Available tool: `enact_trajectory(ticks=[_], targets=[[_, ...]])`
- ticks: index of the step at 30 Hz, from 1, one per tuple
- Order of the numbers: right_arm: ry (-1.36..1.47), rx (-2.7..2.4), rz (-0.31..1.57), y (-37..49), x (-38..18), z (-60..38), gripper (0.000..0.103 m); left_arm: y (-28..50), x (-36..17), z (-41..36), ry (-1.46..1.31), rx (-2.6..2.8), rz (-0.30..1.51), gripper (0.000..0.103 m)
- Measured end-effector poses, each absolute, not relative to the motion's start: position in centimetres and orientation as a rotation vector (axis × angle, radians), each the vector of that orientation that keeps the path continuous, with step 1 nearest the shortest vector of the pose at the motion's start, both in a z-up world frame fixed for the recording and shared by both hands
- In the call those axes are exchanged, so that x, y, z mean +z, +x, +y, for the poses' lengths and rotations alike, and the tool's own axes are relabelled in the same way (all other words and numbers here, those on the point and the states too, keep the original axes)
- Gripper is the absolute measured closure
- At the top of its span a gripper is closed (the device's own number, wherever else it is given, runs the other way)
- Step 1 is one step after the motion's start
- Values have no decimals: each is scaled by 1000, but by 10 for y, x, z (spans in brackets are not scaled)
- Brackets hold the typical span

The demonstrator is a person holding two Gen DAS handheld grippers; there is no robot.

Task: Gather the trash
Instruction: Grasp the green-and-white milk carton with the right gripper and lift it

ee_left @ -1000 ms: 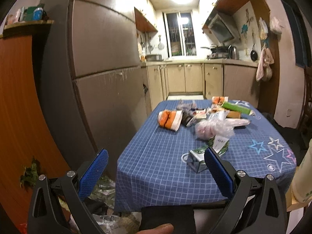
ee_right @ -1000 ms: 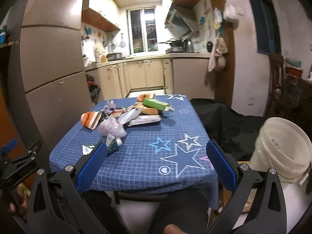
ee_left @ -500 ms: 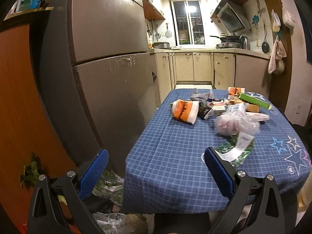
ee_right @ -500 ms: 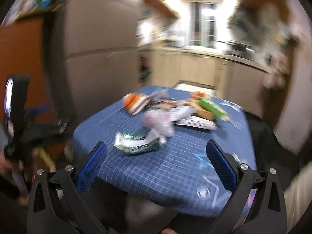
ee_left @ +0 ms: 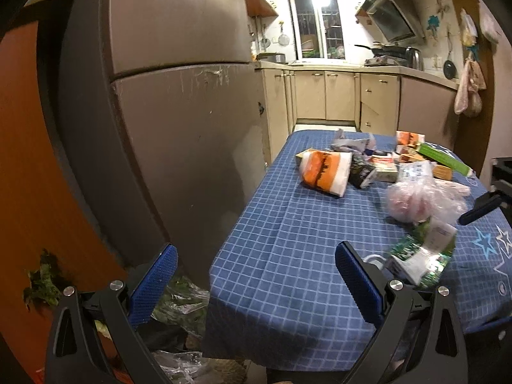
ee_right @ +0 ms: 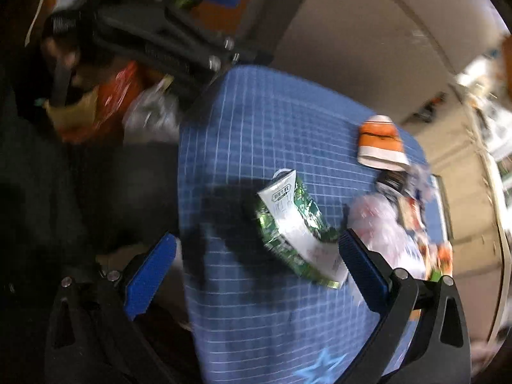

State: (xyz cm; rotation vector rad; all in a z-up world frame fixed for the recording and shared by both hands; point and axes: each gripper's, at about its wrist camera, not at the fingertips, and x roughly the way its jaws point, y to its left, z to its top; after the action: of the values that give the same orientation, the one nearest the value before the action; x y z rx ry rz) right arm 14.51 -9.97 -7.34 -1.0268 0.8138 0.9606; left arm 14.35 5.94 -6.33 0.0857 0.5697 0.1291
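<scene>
Trash lies on a table with a blue checked cloth point(ee_left: 281, 249): a green and white carton point(ee_left: 419, 257) near the front edge, a clear plastic bag point(ee_left: 416, 198), an orange and white cup point(ee_left: 324, 172) and packets behind. My left gripper point(ee_left: 252, 283) is open at the table's front left corner, touching nothing. My right gripper point(ee_right: 256, 270) is open above the table, tilted, with the green carton point(ee_right: 294, 230) just beyond its right finger point(ee_right: 364, 272). The cup point(ee_right: 380, 144) lies farther off. The right gripper's tip point(ee_left: 480, 206) shows at the left wrist view's right edge.
A tall grey fridge point(ee_left: 179, 128) stands left of the table. Bags of greens and plastic point(ee_left: 179, 300) lie on the floor by the table corner. Kitchen cabinets point(ee_left: 339, 96) are at the back. The left gripper point(ee_right: 166, 44) appears blurred in the right wrist view, near orange bags point(ee_right: 112, 102).
The right gripper swung left and down over the table toward the green carton, its view now tilted and blurred. The left gripper moved closer to the table's left corner.
</scene>
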Motion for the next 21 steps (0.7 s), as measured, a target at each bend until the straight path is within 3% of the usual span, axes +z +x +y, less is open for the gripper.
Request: enact_trajectory(ticks=[7,13,19,20,21], targets=[[-1164,1088,1038,197,-104,-78,5,165,-75,84,27,178,618,5],[-1219,1137,1111,214,-126,-75,5,179,-84,97,-11,193,644,5],[-1087,1259,1101,222,-123,-83,5,188,-93,99,-14,199,671,5],[-1068,1269,1083,221,-120,-84,14,188,-94,99,-13,200,671,5],[-1036,1279,1057,220,-113,-86,29,189,-94,99,-13,200,673,5]])
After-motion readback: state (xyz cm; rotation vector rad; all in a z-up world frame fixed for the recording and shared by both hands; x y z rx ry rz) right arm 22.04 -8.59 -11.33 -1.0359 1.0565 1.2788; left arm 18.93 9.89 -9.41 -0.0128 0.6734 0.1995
